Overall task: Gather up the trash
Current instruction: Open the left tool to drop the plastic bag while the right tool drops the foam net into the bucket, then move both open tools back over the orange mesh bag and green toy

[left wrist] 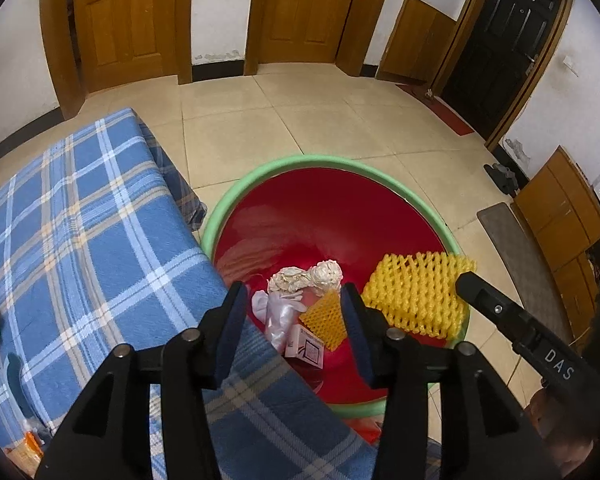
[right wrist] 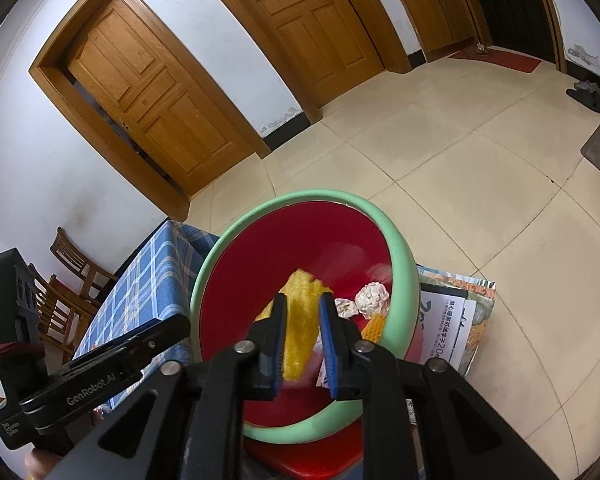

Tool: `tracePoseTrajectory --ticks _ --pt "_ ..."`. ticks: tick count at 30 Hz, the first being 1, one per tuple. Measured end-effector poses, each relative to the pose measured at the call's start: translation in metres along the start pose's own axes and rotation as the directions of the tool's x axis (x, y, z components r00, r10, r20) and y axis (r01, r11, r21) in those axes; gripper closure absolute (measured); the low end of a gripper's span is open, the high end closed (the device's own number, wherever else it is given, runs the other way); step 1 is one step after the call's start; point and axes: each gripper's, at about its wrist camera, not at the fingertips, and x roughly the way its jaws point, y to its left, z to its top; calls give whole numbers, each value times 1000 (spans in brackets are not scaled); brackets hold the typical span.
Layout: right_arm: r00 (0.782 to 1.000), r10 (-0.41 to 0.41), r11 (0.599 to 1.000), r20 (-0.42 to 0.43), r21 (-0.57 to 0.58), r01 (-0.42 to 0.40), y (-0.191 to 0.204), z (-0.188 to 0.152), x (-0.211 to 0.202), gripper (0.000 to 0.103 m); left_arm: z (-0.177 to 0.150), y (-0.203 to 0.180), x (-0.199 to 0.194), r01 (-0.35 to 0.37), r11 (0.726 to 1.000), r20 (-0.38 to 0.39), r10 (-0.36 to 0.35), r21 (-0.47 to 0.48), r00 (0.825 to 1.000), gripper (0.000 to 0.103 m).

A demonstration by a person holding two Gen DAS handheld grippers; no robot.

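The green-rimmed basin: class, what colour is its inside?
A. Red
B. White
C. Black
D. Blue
A: the basin has a green rim around a glossy red inside, where the yellow foam net and two paper balls lie.

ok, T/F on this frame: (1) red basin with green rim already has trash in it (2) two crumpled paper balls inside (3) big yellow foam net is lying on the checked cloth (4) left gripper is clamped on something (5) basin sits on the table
1. True: the red basin with green rim holds several items.
2. True: two crumpled white paper balls lie inside.
3. False: the large yellow foam net is over the basin, at the right gripper, not on the blue checked cloth.
4. False: the left gripper is open and empty.
5. False: it sits beside the table, lower.
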Motion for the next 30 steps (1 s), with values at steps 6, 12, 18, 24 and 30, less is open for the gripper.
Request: tracePoseTrajectory --ticks 6,12,18,24,30 --pt "1000 3 1000 6 -5 -3 4 0 -1 70 -2 7 -10 -7 1000 12 7 -19 1000 53" --pt "1000 13 1000 2 -18 -13 10 -3 -2 67 -6 19 -22 -26 998 21 27 -52 999 51" --pt "1000 18 999 -7 -35 -18 20 -5 -3 61 -13 35 -39 -45 995 39 49 -91 998 51" --pt "999 30 998 -20 -63 -31 35 -9 -2 52 -19 55 -60 -74 987 72 84 -140 994 50" --pt "998 33 995 -46 -98 -38 54 -15 0 46 -26 80 -79 -93 978 101 114 -188 988 47"
